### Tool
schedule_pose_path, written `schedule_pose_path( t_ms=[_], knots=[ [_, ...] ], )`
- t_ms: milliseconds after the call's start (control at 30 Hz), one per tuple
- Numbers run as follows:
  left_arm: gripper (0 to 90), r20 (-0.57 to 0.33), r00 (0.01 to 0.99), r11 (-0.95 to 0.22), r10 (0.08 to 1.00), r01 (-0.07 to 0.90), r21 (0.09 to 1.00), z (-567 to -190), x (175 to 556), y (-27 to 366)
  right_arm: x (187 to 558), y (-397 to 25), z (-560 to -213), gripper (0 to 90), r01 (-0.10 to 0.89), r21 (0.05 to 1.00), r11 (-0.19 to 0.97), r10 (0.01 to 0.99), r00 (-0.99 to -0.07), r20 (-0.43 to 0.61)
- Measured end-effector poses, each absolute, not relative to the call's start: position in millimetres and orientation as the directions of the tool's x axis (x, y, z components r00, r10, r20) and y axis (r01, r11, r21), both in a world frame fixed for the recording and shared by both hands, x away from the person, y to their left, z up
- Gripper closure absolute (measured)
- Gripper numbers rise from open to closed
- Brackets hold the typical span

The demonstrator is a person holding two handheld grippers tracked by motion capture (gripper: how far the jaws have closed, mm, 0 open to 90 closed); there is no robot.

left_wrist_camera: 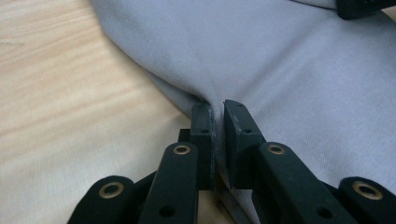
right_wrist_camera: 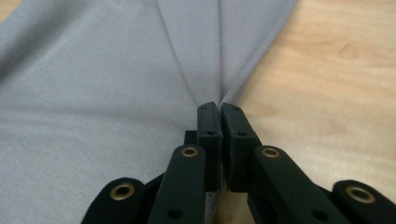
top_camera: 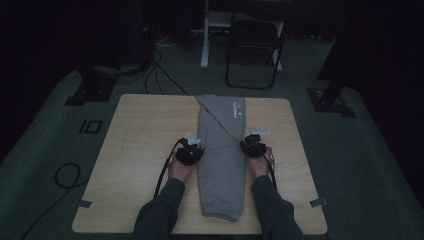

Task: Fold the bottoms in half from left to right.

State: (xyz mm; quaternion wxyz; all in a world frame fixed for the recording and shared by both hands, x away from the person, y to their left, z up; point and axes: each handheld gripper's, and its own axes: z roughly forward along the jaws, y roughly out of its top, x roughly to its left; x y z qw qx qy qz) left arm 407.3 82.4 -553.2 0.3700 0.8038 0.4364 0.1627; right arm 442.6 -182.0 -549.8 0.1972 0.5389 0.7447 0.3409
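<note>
Start at the left of the high view: your left claw point(top_camera: 192, 145) sits at about 9 o'clock from the middle of the grey sweatpants point(top_camera: 220, 165), right on the garment's left edge, with your hand point(top_camera: 179, 169) behind it and its cable looping back toward you along the wooden surface point(top_camera: 135, 150). In the left gripper view, that claw point(left_wrist_camera: 218, 109) is clenched on a pinch of the grey fabric point(left_wrist_camera: 299, 84); the jaws stand close together with a thin fold of cloth caught between them, and the material puckers into a crease where it enters the tips. Bare wood lies at 9 to 11 o'clock from the tips in that view.

The sweatpants lie folded lengthwise into a narrow strip running from 12 o'clock, near the far edge of the surface, to 6 o'clock, close to the near edge, where the cuffed end rests. A small printed mark point(top_camera: 238, 110) shows near the far end, at roughly 1 o'clock from the middle of the garment.

Your right claw point(top_camera: 251, 142) is at about 3 o'clock, on the garment's right edge. In the right gripper view it point(right_wrist_camera: 219, 108) is clamped on the cloth point(right_wrist_camera: 93, 93) too: the jaws are nearly together, and two creases fan out from the tips toward 12 o'clock. Wood shows at 1 to 3 o'clock there.
</note>
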Motion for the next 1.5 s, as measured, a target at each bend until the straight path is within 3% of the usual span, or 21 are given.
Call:
schedule_pose_path(
  t_ms=[433, 600, 700, 767, 833, 900, 1100, 1167, 1367, 1500],
  knots=[
    [80.9, -0.072, 0.646, -0.394, 0.760, 0.546, 0.740, -554.7, 314.2, 100.7, 349.1, -183.1, -551.3, 86.6, 0.606, 0.729, 0.318, 0.880, -0.475, 0.011],
    [80.4, -0.026, 0.686, -0.454, 0.727, 0.510, 0.731, -553.0, 282.1, 99.0, 321.7, -185.0, -549.7, 86.4, 0.619, 0.713, 0.330, 0.864, -0.502, 0.036],
    [66.1, -0.020, 0.700, -0.481, 0.714, 0.511, 0.713, -549.2, 281.2, 102.3, 316.1, -184.6, -546.9, 75.4, 0.624, 0.700, 0.348, 0.855, -0.517, 0.036],
    [64.0, -0.020, 0.680, -0.454, 0.733, 0.510, 0.731, -542.7, 286.8, 106.9, 319.5, -183.5, -544.0, 62.5, 0.594, 0.727, 0.344, 0.850, -0.526, 0.027],
    [63.3, -0.039, 0.652, -0.398, 0.757, 0.509, 0.763, -532.0, 300.8, 111.5, 322.9, -182.1, -541.1, 59.3, 0.590, 0.736, 0.333, 0.852, -0.522, 0.033],
    [62.4, -0.055, 0.637, -0.369, 0.769, 0.512, 0.776, -527.0, 317.9, 111.2, 340.3, -168.2, -529.7, 61.7, 0.536, 0.777, 0.330, 0.840, -0.542, 0.017],
    [62.2, -0.051, 0.570, -0.348, 0.820, 0.568, 0.746, -534.4, 376.2, 99.2, 378.9, -126.1, -523.2, 74.2, 0.483, 0.772, 0.413, 0.799, -0.599, -0.053],
    [62.3, -0.031, 0.554, -0.361, 0.832, 0.583, 0.727, -541.7, 389.3, 94.6, 392.5, -114.7, -527.2, 73.7, 0.496, 0.753, 0.432, 0.797, -0.601, -0.060],
    [64.5, -0.024, 0.540, -0.362, 0.841, 0.596, 0.717, -550.2, 397.4, 91.4, 421.2, -99.2, -542.0, 60.1, 0.551, 0.703, 0.450, 0.812, -0.580, -0.065],
    [64.8, -0.029, 0.537, -0.352, 0.843, 0.591, 0.726, -551.7, 395.6, 94.1, 427.8, -110.6, -542.5, 81.2, 0.579, 0.689, 0.436, 0.838, -0.540, -0.077]
  ],
)
